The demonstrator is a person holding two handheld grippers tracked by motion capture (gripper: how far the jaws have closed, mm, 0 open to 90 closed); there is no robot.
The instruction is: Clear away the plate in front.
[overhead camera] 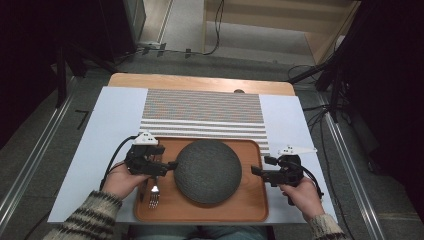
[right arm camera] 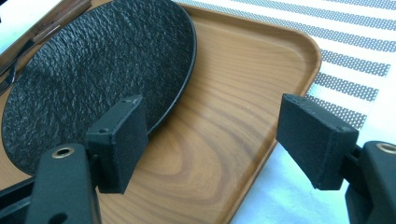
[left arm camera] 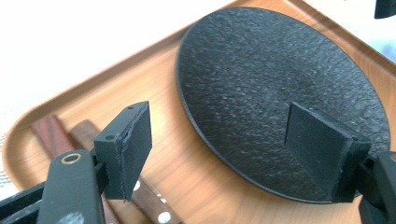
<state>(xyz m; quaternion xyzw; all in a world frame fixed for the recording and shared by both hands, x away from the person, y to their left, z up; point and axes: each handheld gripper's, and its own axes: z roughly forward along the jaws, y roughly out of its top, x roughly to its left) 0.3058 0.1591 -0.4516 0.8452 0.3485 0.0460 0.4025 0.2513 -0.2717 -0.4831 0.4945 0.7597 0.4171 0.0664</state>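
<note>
- The dark round plate point(overhead camera: 208, 171) lies flat in the middle of the wooden tray point(overhead camera: 250, 207). It is matte black with a rough, pebbled surface and a thin low rim, and nothing is on it.
- Your left gripper point(overhead camera: 170, 165) sits at the plate's 9 o'clock with its jaws spread wide and empty. In the left gripper view point(left arm camera: 229, 154) one pad hangs over the plate and the other over the bare tray.
- That thin rim sits close to the wood. If you close too high, the pads may skid off the grainy surface and the plate could clack back down.
- The fork point(overhead camera: 154, 197) and the wooden-handled cutlery point(left arm camera: 88, 135) lie at the plate's 8 o'clock, just under your left hand. A low sweep could knock them or trap a handle.
- Your right gripper point(overhead camera: 256, 171) waits at 3 o'clock, over the tray's edge, jaws likewise wide and empty. Lifting from one side alone could tilt the plate and let it slide.
- The striped placemat point(overhead camera: 202, 112) lies at 12 o'clock beyond the tray.
</note>
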